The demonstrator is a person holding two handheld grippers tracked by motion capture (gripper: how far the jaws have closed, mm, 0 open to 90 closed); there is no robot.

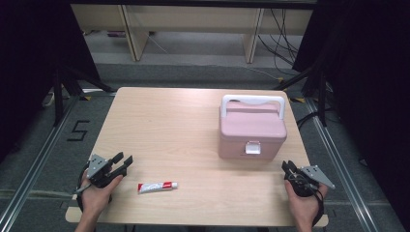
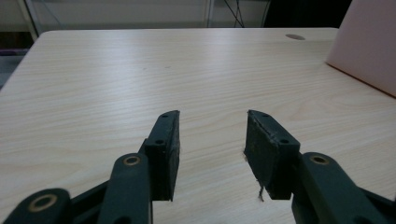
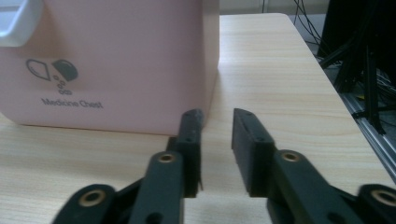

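A pink medicine chest (image 1: 251, 130) with a white handle (image 1: 252, 100) and a white latch (image 1: 252, 147) stands closed on the right half of the wooden table (image 1: 169, 121). A red and white tube (image 1: 157, 186) lies near the front edge, left of centre. My left gripper (image 1: 124, 158) rests at the front left, just left of the tube, open with nothing between its jaws (image 2: 212, 114); the chest's corner (image 2: 369, 46) shows far right. My right gripper (image 1: 286, 165) sits at the front right, open and holding nothing (image 3: 218, 112), pointing at the chest's front right corner (image 3: 112, 60).
The table's right edge (image 3: 327, 79) drops off close to my right gripper. Black stands (image 1: 60, 92) and cables (image 1: 280, 43) sit on the floor around the table. Wooden furniture legs (image 1: 133, 34) stand beyond the far edge.
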